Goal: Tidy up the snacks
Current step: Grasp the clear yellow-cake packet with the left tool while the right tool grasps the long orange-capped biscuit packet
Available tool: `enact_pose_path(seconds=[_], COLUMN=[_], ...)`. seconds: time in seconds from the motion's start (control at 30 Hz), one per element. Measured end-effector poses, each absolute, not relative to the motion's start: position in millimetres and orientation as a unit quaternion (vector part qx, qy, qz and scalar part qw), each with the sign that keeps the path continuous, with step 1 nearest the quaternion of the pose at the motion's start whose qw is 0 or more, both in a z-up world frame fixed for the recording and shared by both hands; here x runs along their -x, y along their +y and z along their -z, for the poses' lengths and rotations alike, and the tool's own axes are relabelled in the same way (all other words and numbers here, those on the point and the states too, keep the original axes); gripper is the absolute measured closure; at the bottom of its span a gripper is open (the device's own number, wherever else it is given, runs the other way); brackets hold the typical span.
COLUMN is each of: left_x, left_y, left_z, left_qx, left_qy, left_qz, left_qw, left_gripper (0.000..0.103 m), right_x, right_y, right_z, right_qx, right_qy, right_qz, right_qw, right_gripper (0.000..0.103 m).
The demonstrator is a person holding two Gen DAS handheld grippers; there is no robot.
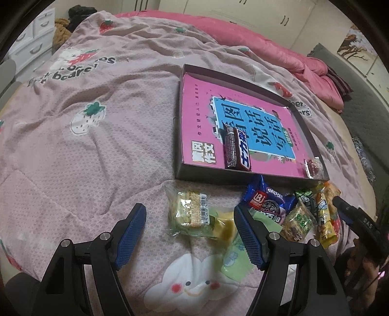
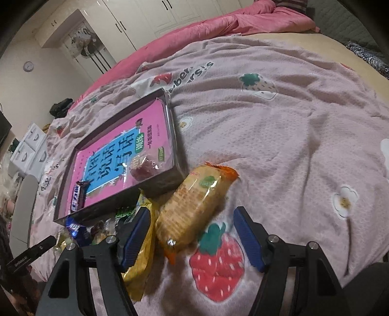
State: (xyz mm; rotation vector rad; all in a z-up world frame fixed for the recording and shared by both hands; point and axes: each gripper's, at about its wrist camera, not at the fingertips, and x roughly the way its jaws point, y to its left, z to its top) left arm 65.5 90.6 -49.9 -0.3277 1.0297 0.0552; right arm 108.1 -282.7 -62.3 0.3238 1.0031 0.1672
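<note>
Lying between spread right fingers (image 2: 245,239): cracker pack (image 2: 192,209), touching neither

Black gripper (image 1: 189,235) frames — silver screws, blue textured pads (image 1: 131,233).

Pink quilt (image 1: 102,150) w/ strawberry & bear prints covers the bed; a brighter pink duvet (image 1: 262,41) is bunched along its far edge. White wardrobe doors (image 2: 150,17) fill the back wall, w/ a round wall clock (image 2: 28,65) to their left & white drawers (image 2: 31,145) by the bed. Grey headboard (image 1: 359,97) stands at the right of the left view, a tree picture (image 1: 357,46) above it.
</note>
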Motion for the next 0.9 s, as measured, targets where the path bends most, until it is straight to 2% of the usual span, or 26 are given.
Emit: enact_pose_path(seconds=[0.17, 0.33, 0.47, 0.5, 0.53, 0.6, 0.73, 0.8, 0.9], left_x=[-68, -72, -75, -76, -76, -77, -78, -79, -79], left_y=[88, 85, 86, 86, 85, 85, 82, 83, 85], left_z=[53, 58, 60, 61, 62, 65, 67, 68, 69], left_qx=[0.153, 0.142, 0.146, 0.145, 0.145, 0.141, 0.134, 0.132, 0.14], left_qy=[0.492, 0.497, 0.496, 0.497, 0.498, 0.503, 0.506, 0.507, 0.508], left_qz=[-0.025, -0.026, -0.025, -0.026, -0.027, -0.033, -0.036, -0.039, -0.037], left_qw=[0.856, 0.855, 0.855, 0.855, 0.855, 0.852, 0.851, 0.851, 0.849], left_gripper=[0.027, 0.027, 0.033, 0.036, 0.039, 0.058, 0.058, 0.065, 0.067], right_x=[-118, -125, -128, -127, -128, -126, -124, -124, -123], right_y=[-272, -268, -269, -270, -270, -271, -278, -281, -282], right_z=[70, 73, 72, 71, 71, 68, 64, 63, 63], right_qx=[-0.123, -0.103, -0.104, -0.103, -0.103, -0.092, -0.102, -0.108, -0.116], right_qy=[0.482, 0.482, 0.484, 0.485, 0.485, 0.481, 0.476, 0.475, 0.475], right_qz=[-0.079, -0.094, -0.115, -0.119, -0.119, -0.118, -0.118, -0.121, -0.121], right_qw=[0.864, 0.865, 0.861, 0.861, 0.861, 0.864, 0.865, 0.865, 0.864], right_gripper=[0.038, 0.045, 0.058, 0.065, 0.066, 0.068, 0.074, 0.075, 0.076])
